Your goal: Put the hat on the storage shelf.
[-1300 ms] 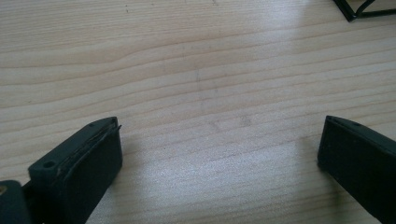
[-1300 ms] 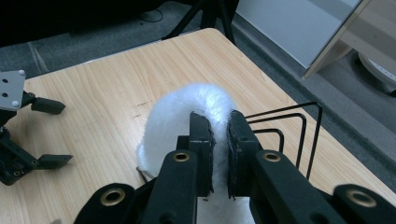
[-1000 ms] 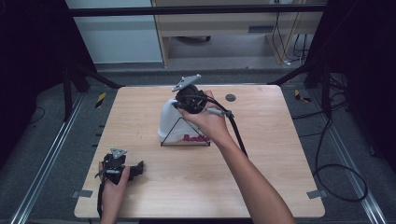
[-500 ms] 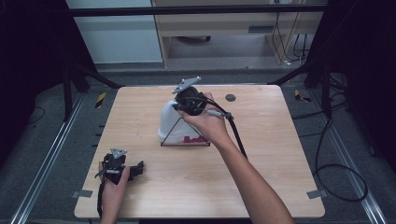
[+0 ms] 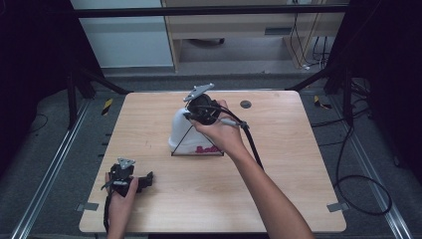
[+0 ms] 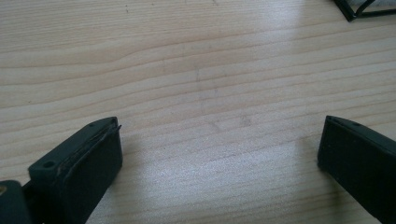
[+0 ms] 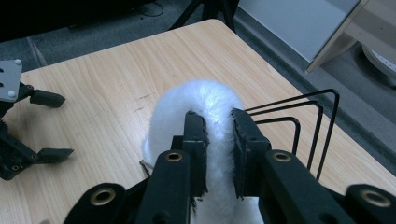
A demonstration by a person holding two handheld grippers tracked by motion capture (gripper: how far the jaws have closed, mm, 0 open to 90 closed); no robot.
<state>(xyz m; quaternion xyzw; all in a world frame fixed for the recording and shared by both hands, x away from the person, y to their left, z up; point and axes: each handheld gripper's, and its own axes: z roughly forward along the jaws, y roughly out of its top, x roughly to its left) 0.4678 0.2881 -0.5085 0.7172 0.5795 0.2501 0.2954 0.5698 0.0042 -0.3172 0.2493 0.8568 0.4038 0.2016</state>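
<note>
Now the white fluffy slipper [image 7: 205,107] sits pinched between the right gripper [image 7: 218,140].

Wood table [image 5: 278,199], dark disc [image 5: 245,104] near far edge, shelf unit [image 5: 234,30] behind

Grey floor [image 5: 45,149], pale cabinet [image 5: 224,30]

Right claw [image 7: 219,154] nearly closed, jaws just easing apart; left claw [image 6: 219,158] wide open.
</note>
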